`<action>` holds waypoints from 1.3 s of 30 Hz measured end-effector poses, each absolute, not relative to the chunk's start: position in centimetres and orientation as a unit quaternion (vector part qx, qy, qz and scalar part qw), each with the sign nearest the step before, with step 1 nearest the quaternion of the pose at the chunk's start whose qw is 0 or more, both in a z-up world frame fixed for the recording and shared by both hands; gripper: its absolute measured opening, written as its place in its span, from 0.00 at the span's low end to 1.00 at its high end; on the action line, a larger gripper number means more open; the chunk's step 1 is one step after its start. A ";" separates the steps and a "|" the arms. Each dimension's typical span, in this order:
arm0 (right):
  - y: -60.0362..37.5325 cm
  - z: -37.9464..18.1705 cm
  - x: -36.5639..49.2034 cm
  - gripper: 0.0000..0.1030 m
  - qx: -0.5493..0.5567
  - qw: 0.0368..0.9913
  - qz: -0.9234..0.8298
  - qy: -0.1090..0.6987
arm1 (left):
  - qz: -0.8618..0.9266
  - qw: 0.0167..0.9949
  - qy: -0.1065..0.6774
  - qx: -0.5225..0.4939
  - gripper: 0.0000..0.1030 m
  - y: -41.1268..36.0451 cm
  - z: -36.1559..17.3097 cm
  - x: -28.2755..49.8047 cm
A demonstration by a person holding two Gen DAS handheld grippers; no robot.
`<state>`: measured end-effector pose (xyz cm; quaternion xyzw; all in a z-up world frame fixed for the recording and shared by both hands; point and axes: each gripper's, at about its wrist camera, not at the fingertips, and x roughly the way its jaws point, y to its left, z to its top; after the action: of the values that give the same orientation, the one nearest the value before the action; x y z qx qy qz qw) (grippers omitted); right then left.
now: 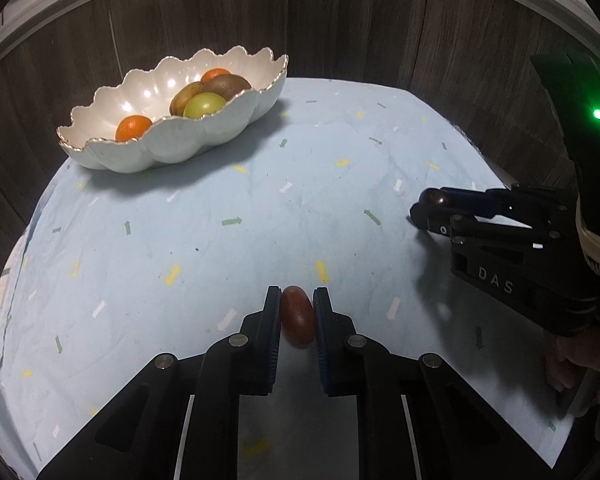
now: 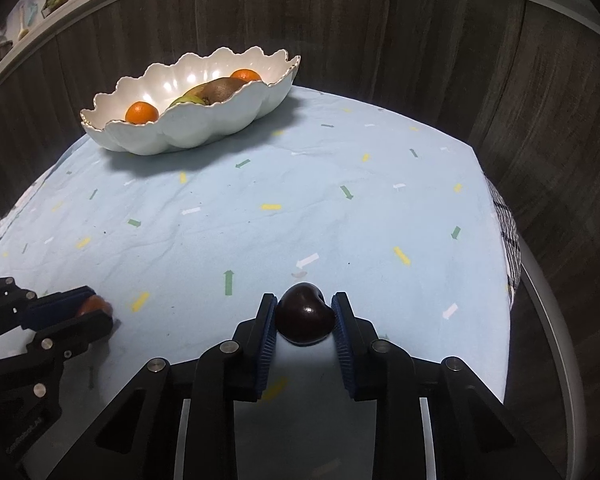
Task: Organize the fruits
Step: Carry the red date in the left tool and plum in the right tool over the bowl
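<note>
Left gripper [image 1: 297,300] pinching oval red fruit [image 1: 297,322] | right gripper [image 2: 305,305] clamping glossy dark fruit [image 2: 306,320]

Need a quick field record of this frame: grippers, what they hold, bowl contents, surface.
left hand-held gripper: shut on small red oval fruit
right hand-held gripper: shut on dark glossy fruit
bowl: white, scalloped, far left of cloth
bowl contents: two oranges, kiwi, green fruit, one more brownish fruit
surface: light blue patterned cloth

Round table, pale blue cloth

The tablecloth [image 2: 340,208] carries a scalloped white bowl [image 2: 204,128] upper left, a dark plum [image 2: 306,320] bottom centre and a small reddish fruit [image 1: 297,318] lower left.
</note>
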<state>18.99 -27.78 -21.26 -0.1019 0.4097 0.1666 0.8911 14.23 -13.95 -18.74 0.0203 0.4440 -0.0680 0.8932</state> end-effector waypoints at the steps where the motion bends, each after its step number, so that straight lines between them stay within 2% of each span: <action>1: -27.8 -21.1 18.8 0.28 -0.098 0.892 0.165 0.410 | -0.069 0.894 0.443 0.022 0.16 -13.9 -18.6 14.2; 19: -25.6 -15.8 14.9 0.28 -0.016 0.914 0.126 0.385 | -0.084 0.897 0.434 0.008 0.16 -9.9 -14.4 14.0; 39: -19.4 -10.9 14.3 0.28 -0.027 0.925 0.147 0.350 | -0.080 0.905 0.418 -0.009 0.16 -3.1 -10.7 15.5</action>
<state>14.32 -19.44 -10.92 -0.0270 0.3502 0.1472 0.9246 15.51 -3.08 -10.70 -0.0095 0.4178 -0.0805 0.9049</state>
